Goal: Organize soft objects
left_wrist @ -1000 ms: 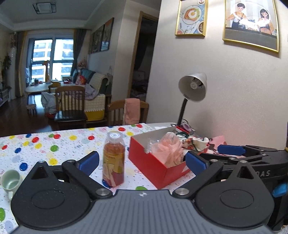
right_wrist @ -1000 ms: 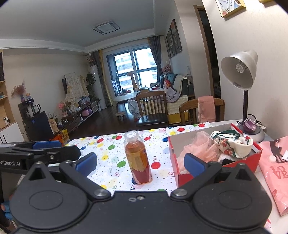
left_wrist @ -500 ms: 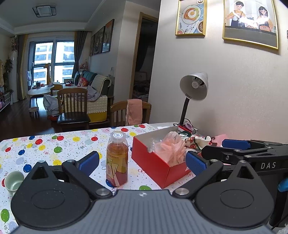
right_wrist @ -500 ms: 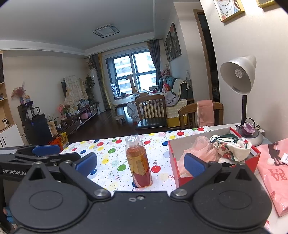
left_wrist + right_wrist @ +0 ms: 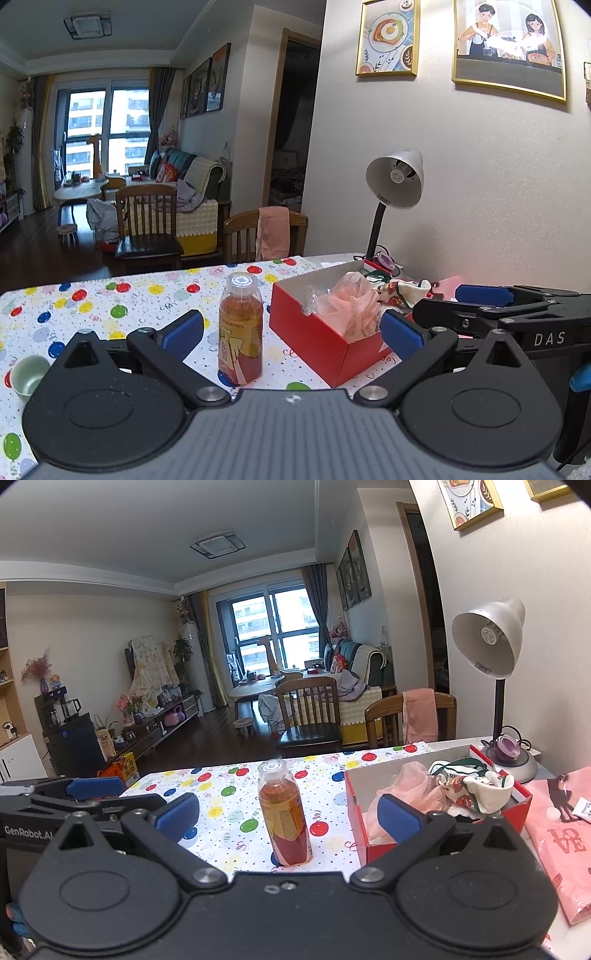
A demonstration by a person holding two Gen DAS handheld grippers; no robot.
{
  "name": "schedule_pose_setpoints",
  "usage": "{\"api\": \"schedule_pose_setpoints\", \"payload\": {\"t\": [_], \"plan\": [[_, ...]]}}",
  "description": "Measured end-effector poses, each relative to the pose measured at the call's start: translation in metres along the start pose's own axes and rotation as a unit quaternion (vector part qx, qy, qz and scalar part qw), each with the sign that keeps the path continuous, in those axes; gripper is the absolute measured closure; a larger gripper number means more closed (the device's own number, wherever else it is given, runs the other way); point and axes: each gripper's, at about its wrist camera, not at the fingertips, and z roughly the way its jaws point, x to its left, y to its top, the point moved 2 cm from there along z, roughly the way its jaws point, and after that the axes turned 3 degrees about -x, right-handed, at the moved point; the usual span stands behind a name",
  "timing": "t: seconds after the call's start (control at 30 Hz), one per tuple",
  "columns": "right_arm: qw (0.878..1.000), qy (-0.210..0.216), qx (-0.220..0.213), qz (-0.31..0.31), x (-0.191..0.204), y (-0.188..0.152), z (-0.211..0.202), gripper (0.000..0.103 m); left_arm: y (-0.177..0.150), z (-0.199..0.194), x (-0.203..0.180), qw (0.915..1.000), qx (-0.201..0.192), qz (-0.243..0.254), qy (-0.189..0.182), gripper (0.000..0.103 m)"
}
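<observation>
A red box (image 5: 317, 332) (image 5: 524, 801) stands on the dotted tablecloth and holds a pink mesh sponge (image 5: 351, 302) (image 5: 413, 786) and a patterned white-and-green sock (image 5: 402, 291) (image 5: 476, 782). My left gripper (image 5: 291, 332) is open and empty, held back above the table's near edge. My right gripper (image 5: 288, 814) is open and empty too, level with the left one. Each gripper shows in the other's view, the right gripper (image 5: 509, 314) beside the box and the left gripper (image 5: 74, 797) at the far left.
A bottle of orange drink (image 5: 240, 328) (image 5: 284, 812) stands upright just left of the box. A desk lamp (image 5: 391, 192) (image 5: 491, 664) rises behind the box. A pink bag (image 5: 569, 834) lies at the right, a green cup (image 5: 27, 376) at the left.
Both grippers have drawn back and risen a little, so bottle and box sit slightly lower and farther. Both stay open; nothing on the table has moved.
</observation>
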Motion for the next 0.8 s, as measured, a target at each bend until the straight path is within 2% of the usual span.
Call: {"api": "schedule_pose_setpoints", "payload": {"t": [0.8], "plan": [[1.000, -0.012, -0.007, -0.009, 0.010, -0.001, -0.004, 0.000, 0.000, -0.007, 0.007, 0.9999, -0.008, -0.004, 0.007, 0.000]]}}
